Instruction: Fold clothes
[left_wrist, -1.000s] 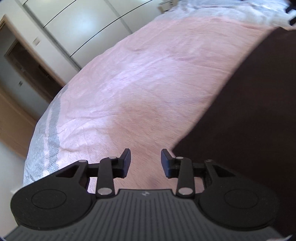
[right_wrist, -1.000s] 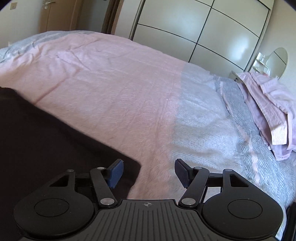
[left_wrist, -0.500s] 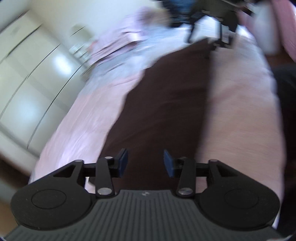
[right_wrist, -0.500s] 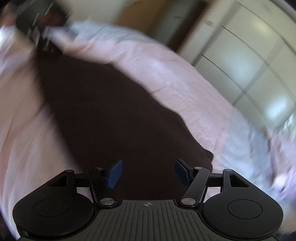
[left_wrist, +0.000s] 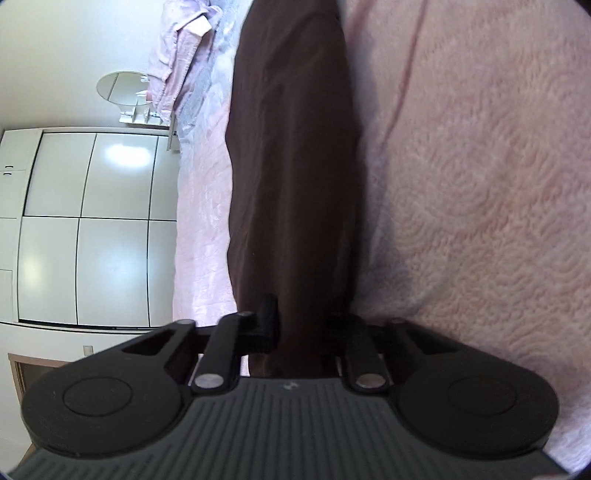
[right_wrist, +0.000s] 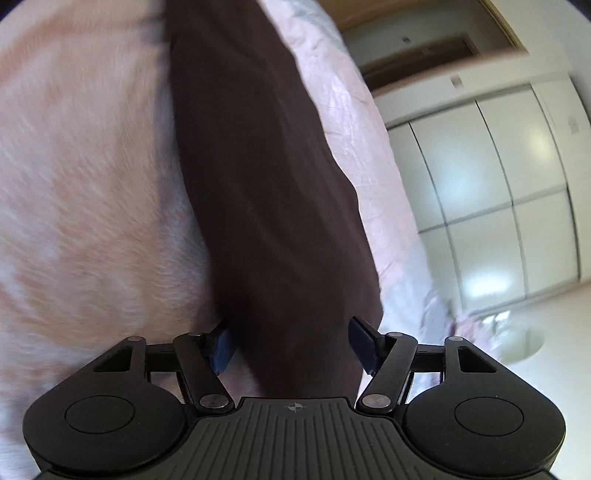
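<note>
A dark brown garment (left_wrist: 291, 166) lies in a long narrow strip on the pink bedspread (left_wrist: 480, 221). In the left wrist view its near end runs in between the fingers of my left gripper (left_wrist: 303, 325). The jaws are closing, the cloth fills the gap, and it covers most of the right-hand finger. In the right wrist view the other end of the brown garment (right_wrist: 258, 184) passes between the blue pads of my right gripper (right_wrist: 293, 347). Those jaws are closing too, but stand a little apart from the cloth.
The bedspread (right_wrist: 74, 184) spreads wide beside the garment. A white wardrobe (left_wrist: 92, 221) (right_wrist: 498, 184) stands past the bed's far edge. A pile of pink clothes (left_wrist: 177, 48) lies at one end of the bed, near a round mirror (left_wrist: 118, 88).
Both views have rolled about a quarter turn. Each gripper has come down to one end of the brown garment, and the cloth now sits between jaws that have narrowed, the left ones most.
</note>
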